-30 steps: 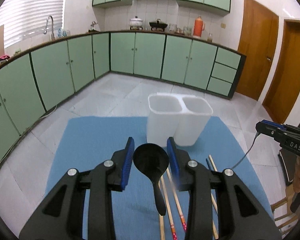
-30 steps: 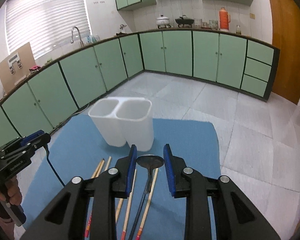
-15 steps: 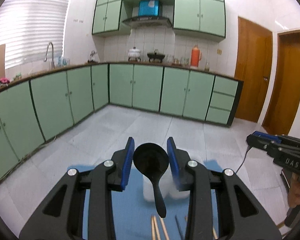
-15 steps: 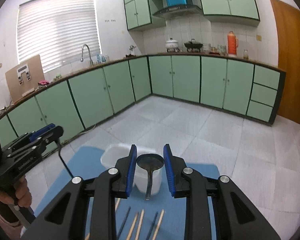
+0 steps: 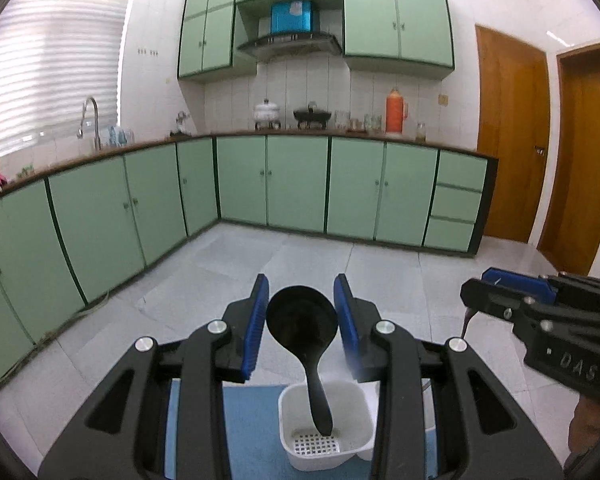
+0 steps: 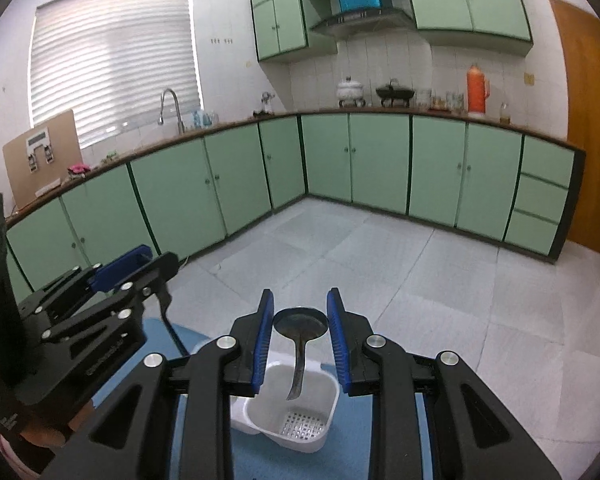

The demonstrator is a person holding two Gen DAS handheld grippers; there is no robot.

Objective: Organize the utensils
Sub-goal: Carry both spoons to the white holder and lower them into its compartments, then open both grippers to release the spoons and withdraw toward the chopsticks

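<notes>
My left gripper is shut on a black spoon, gripped by its bowl, handle hanging down over the left compartment of the white two-part holder. My right gripper is shut on a second dark spoon, handle hanging over the right compartment of the holder. Both spoon tips sit just above the compartments' perforated floors. The holder stands on a blue mat. The right gripper also shows in the left wrist view, and the left gripper in the right wrist view.
Green kitchen cabinets line the far walls across a grey tiled floor. Wooden doors stand at the right. The chopsticks on the mat are hidden below both views.
Both grippers lifted their spoons off the mat, rose and tilted up, and now hold them handle-down above the holder. The chopsticks dropped out of view.
</notes>
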